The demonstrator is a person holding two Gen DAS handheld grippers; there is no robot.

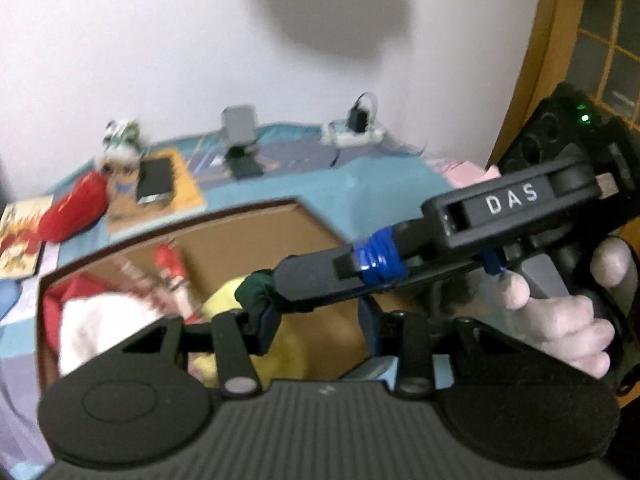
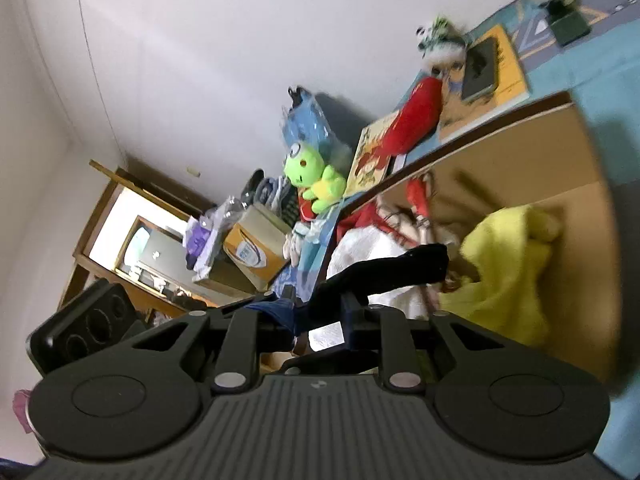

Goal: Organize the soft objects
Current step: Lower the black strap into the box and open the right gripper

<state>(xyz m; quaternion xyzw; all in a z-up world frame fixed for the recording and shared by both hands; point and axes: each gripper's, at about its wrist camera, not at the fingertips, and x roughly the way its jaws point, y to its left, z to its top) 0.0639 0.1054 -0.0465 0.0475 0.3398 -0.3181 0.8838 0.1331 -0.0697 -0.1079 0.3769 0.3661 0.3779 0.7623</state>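
Note:
An open cardboard box [image 1: 248,248] lies on the bed and holds a yellow plush [image 1: 288,352], a white plush [image 1: 100,332] and red items. My left gripper [image 1: 316,320] hovers over the box with its jaws partly apart and nothing pressed between them. A hand brings my right gripper [image 1: 280,284] across from the right, shut on a dark green cloth [image 1: 256,292] that rests against the left gripper's left finger. In the right wrist view the right gripper [image 2: 320,316] faces the box [image 2: 520,152] and the yellow plush [image 2: 512,264]. A black shape [image 2: 384,276] crosses ahead; what it is I cannot tell.
On the blue bedspread [image 1: 360,188] beyond the box lie a red plush [image 1: 76,212], a small panda toy [image 1: 120,140], a book with a dark tablet [image 1: 156,184] and a power strip [image 1: 352,132]. A green frog plush [image 2: 316,176] sits past the box's corner. A wooden door [image 1: 600,40] stands at the right.

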